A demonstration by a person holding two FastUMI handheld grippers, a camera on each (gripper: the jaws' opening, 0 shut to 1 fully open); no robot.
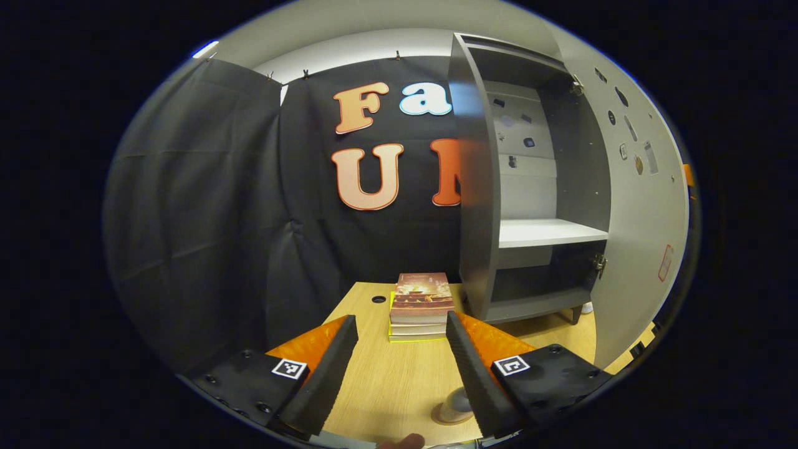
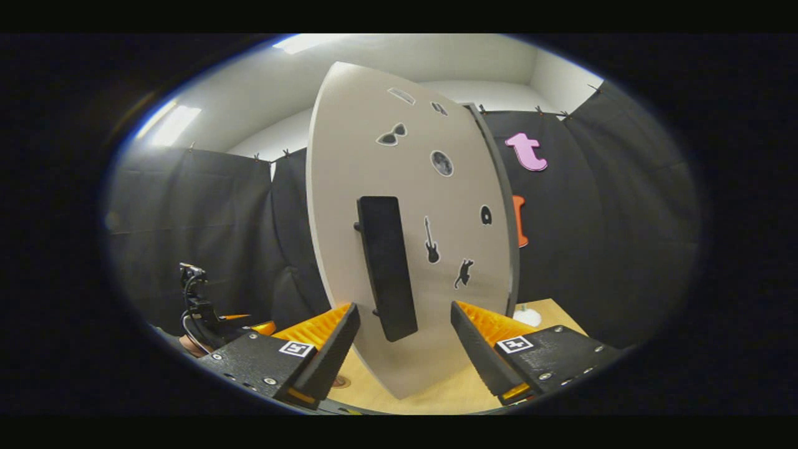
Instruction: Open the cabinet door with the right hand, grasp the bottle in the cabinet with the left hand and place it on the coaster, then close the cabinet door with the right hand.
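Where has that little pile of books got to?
In the left gripper view, the pile of books sits on the wooden table, just left of the open cabinet and straight ahead between the left tongs.

The bottle (image 1: 455, 406) at the near edge of the left gripper view is half hidden behind that gripper's right finger (image 1: 477, 374), and its top is cut off by the view's rim, so its shape and what it stands on cannot be made out clearly. The cabinet door (image 1: 629, 237) at the right runs out of that view, its stickers (image 1: 642, 159) too small to tell. The cabinet (image 1: 530, 206) hides the wall behind it, and its lower compartment is dark. In the right gripper view the door (image 2: 430, 249) covers the cabinet's inside; its lower corner passes behind the fingers (image 2: 327, 358). The other gripper (image 2: 199, 312) at the far left is small and partly cut off
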